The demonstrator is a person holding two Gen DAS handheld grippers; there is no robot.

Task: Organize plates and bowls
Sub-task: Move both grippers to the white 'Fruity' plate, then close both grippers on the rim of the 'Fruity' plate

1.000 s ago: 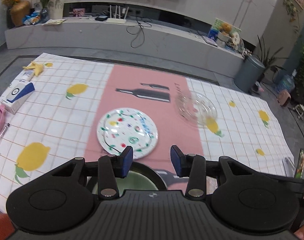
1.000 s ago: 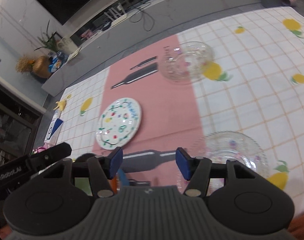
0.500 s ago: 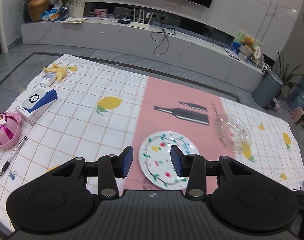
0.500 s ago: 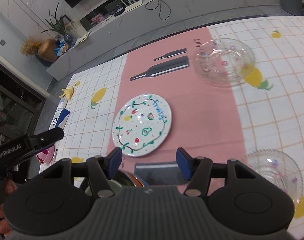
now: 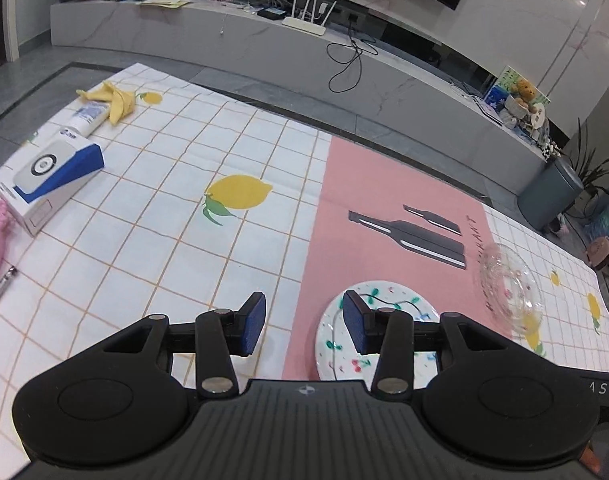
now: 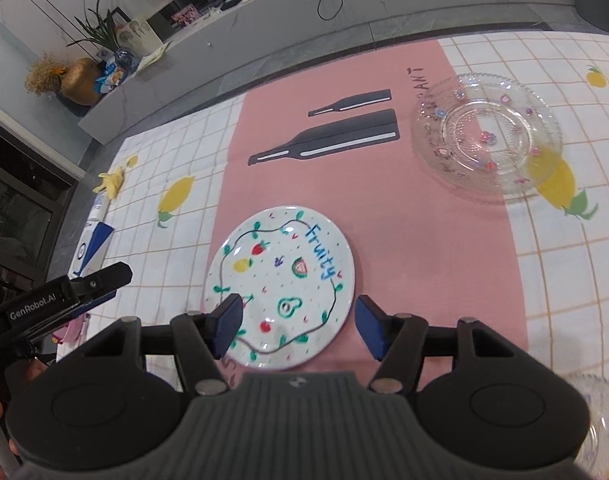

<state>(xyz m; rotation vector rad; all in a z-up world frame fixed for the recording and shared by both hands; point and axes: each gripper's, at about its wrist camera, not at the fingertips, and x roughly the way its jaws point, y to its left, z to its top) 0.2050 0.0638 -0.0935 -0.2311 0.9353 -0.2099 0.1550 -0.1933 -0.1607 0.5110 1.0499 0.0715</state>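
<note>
Plates lie on a checked cloth (image 5: 152,240) with a pink strip down its middle. The white plate (image 6: 280,284), painted with fruit and the word "Fruity", sits on the strip's left edge, partly over the white checks. A clear glass plate (image 6: 486,134) lies well apart from it at the strip's far right corner, over a printed lemon. The rim of another glass dish (image 6: 602,428) shows at the lower right of the right wrist view.

The right gripper (image 6: 298,330) hovers over the near part of the white plate, jaws apart and holding nothing; its left pad overlaps the plate's near-left rim in the view, its right pad is over pink cloth.

The left gripper (image 5: 304,328) also has its jaws apart and empty, having just opened a little. Its right pad is in front of the white plate's left rim, its left pad over checks.

At the cloth's far left lie a blue and white box (image 5: 50,176), a tube (image 5: 87,117) and a banana peel (image 5: 114,100).
</note>
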